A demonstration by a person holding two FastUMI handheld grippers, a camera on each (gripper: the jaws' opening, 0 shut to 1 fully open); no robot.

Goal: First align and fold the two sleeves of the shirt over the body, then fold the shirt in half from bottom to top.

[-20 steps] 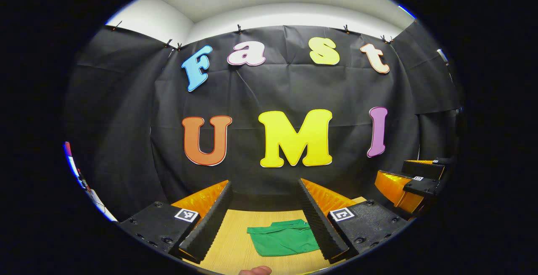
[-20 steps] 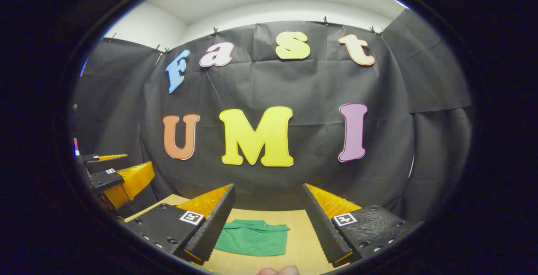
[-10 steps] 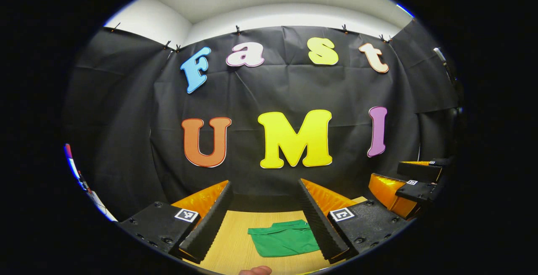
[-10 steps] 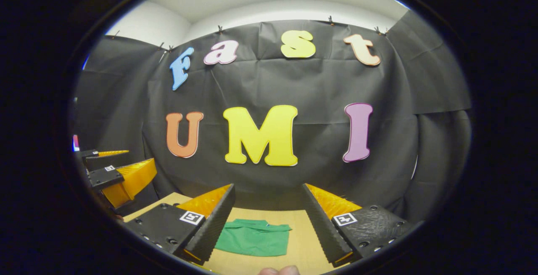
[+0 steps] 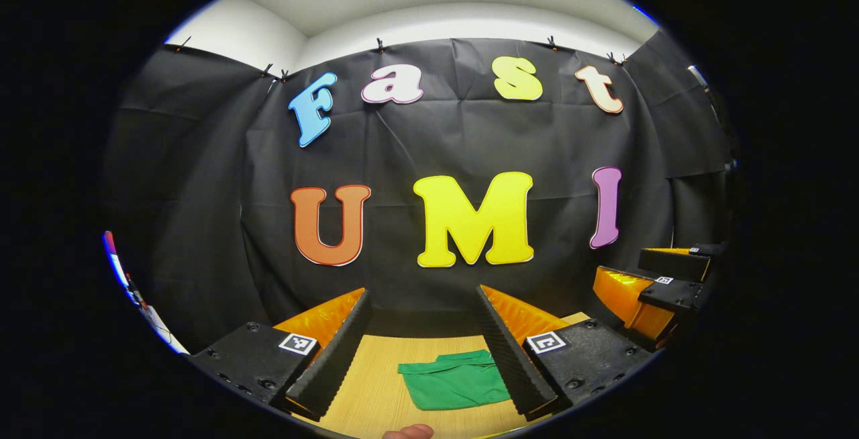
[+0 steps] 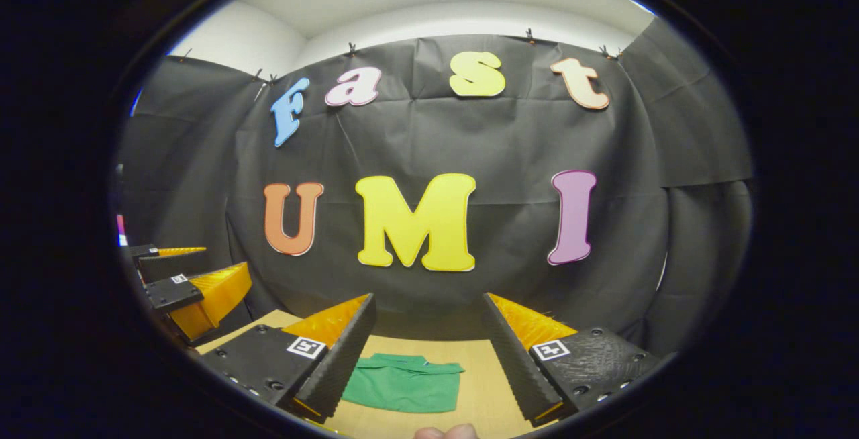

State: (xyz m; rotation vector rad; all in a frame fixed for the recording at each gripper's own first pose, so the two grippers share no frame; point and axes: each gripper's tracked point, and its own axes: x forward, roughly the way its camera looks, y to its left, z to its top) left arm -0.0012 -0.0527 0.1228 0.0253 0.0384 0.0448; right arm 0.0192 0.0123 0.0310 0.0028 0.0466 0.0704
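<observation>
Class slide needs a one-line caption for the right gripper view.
Folded green shirt lies on the wooden table, framed by the open right claw, untouched.

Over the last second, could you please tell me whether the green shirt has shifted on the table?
No. The green shirt lies folded flat, keeping the same gap from the far edge of the table in the right gripper view.
</observation>
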